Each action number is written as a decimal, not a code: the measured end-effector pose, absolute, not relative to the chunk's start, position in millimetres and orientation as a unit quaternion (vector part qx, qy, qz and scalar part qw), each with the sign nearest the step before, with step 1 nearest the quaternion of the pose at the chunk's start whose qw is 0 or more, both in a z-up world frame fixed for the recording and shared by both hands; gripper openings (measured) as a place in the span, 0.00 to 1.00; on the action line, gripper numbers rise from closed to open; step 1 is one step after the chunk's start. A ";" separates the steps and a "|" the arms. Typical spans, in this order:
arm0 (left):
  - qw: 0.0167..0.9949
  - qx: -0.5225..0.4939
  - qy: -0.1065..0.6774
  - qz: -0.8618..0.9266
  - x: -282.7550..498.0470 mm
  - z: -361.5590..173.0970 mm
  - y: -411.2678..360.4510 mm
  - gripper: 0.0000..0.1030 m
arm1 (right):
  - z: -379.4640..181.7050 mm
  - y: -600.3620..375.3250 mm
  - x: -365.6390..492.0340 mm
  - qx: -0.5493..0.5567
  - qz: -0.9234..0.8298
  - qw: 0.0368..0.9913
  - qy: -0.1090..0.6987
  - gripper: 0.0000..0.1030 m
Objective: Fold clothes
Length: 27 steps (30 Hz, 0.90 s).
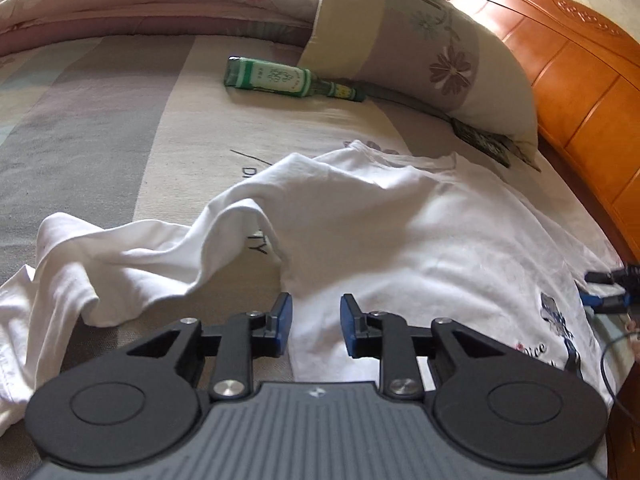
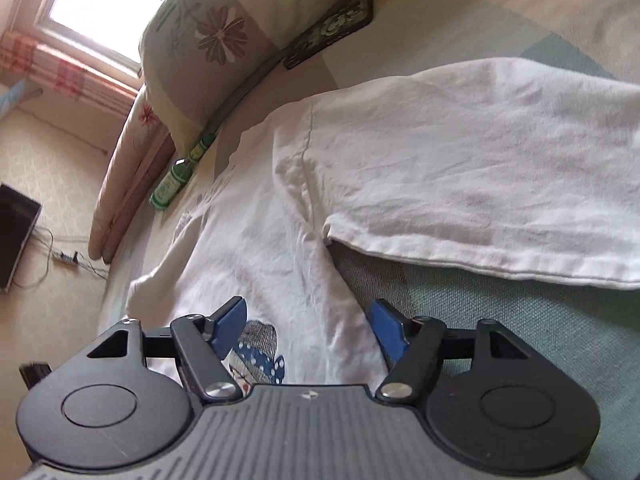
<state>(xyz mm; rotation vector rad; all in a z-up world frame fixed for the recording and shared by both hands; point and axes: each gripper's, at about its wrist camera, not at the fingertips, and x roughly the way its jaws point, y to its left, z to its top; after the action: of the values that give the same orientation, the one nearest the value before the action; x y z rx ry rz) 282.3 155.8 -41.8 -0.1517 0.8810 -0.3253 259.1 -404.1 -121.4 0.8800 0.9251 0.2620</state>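
Garment: white T-shirt (image 1: 420, 240) lies front up on the bed (image 1: 100, 128), the body roughly flat, a printed figure (image 2: 256, 356) showing near the hem.
Left sleeve: sleeve (image 1: 120, 260) is rumpled and trails away from the body, with ridges standing off the sheet; it is not lying flat.
Right sleeve: sleeve (image 2: 480, 184) is spread flat beside the body, its hemmed edge straight.
Placement rationale: a body laid open and face up suits folding the sides inward; judged from this layout, the shirt is spread but not folded.
Left tool: left tool (image 1: 315, 326) is released, with a moderate gap between the blue pads. It holds nothing and sits low at the shirt's side edge; whether the pads touch the cloth cannot be told.
Right tool: right tool (image 2: 306, 330) is released and opened wide. It grips nothing and hangs over the lower body, straddling the shirt's edge near the print.
Surroundings: green bottle (image 1: 288, 80) and floral pillow (image 1: 432, 48) lie well apart from the shirt, near the wooden headboard (image 1: 580, 80).
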 end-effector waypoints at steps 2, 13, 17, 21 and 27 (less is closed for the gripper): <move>0.889 -0.063 0.418 -0.176 271.9 -35.6 142.7 0.35 | -126.4 -408.5 267.3 0.445 0.115 0.787 0.412 0.72; 0.880 0.006 0.406 -0.245 254.5 -31.4 77.0 0.37 | -114.9 -412.0 317.4 0.340 -0.004 0.871 0.356 0.27; 0.878 0.011 0.414 -0.241 255.7 -36.3 77.0 0.37 | -113.6 -410.3 329.9 0.277 -0.017 0.889 0.364 0.13; 0.875 0.009 0.425 -0.232 257.3 -41.1 80.9 0.38 | -108.0 -402.8 327.6 0.246 -0.021 0.894 0.374 0.17; 0.865 0.063 0.429 -0.252 237.5 -40.6 68.0 0.46 | -83.1 -354.1 279.5 0.133 0.042 0.909 0.393 0.60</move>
<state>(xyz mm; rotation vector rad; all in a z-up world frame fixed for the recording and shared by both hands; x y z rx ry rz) 237.5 68.0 -40.6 0.1324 0.8989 -0.5282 279.5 -354.1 -83.1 0.2735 0.8109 0.0864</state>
